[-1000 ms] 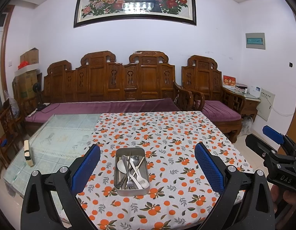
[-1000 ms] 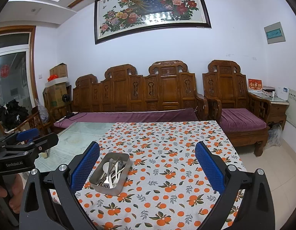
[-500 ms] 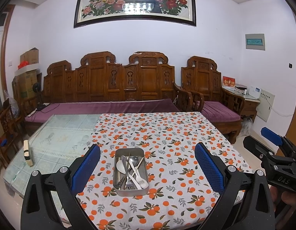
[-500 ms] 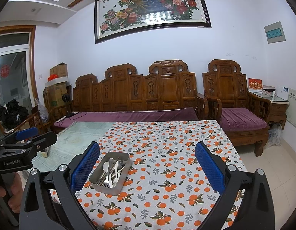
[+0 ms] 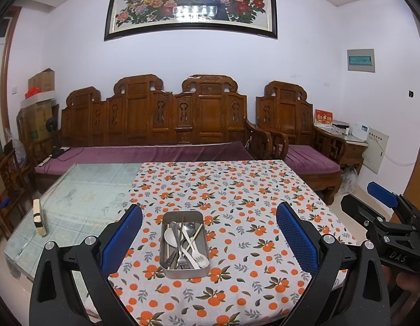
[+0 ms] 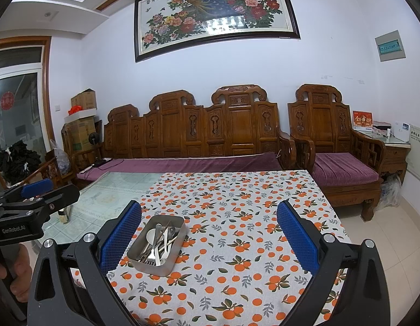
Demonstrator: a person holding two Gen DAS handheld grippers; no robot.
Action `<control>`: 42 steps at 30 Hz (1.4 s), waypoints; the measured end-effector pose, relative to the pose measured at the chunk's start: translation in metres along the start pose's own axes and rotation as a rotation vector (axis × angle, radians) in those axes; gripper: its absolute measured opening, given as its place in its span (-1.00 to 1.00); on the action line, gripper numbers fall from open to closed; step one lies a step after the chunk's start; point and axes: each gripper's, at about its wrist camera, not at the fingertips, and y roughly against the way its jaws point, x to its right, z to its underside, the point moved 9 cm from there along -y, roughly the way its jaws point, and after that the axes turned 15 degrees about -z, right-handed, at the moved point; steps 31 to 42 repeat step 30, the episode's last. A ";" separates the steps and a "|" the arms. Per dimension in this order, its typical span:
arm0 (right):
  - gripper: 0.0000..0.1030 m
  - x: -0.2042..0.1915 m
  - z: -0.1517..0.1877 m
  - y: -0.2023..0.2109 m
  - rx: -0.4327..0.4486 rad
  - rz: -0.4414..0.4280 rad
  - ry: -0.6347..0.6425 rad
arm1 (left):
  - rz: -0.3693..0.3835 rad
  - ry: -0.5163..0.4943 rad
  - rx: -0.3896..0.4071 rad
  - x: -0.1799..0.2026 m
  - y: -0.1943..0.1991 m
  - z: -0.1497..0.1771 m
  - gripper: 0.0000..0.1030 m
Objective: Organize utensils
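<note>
- "DAS" in pale letters on the black body of the right tool [image 5: 384, 199], seen in the left wrist view to the right of the tabletop [image 5: 237, 184].
- "GenRobot.AI" in white on the black body of the left tool [image 6: 44, 190], seen in the right wrist view to the left of the tabletop.
- Gold characters on the red card [image 6: 362, 119] beyond the tabletop are too small to read.

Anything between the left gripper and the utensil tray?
Nothing. In the left wrist view only bare orange-print tablecloth lies between the open left gripper and the tray, which sits centred between the jaws.
</note>
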 end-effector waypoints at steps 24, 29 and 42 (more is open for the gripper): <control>0.95 0.000 0.000 0.000 0.001 0.000 0.000 | 0.005 0.001 -0.001 0.002 0.003 -0.002 0.85; 0.95 0.000 0.000 0.000 0.002 -0.001 0.000 | 0.004 0.003 0.001 0.002 0.005 -0.005 0.85; 0.95 0.000 0.000 0.000 0.001 0.000 0.000 | 0.005 0.004 0.002 0.002 0.005 -0.006 0.85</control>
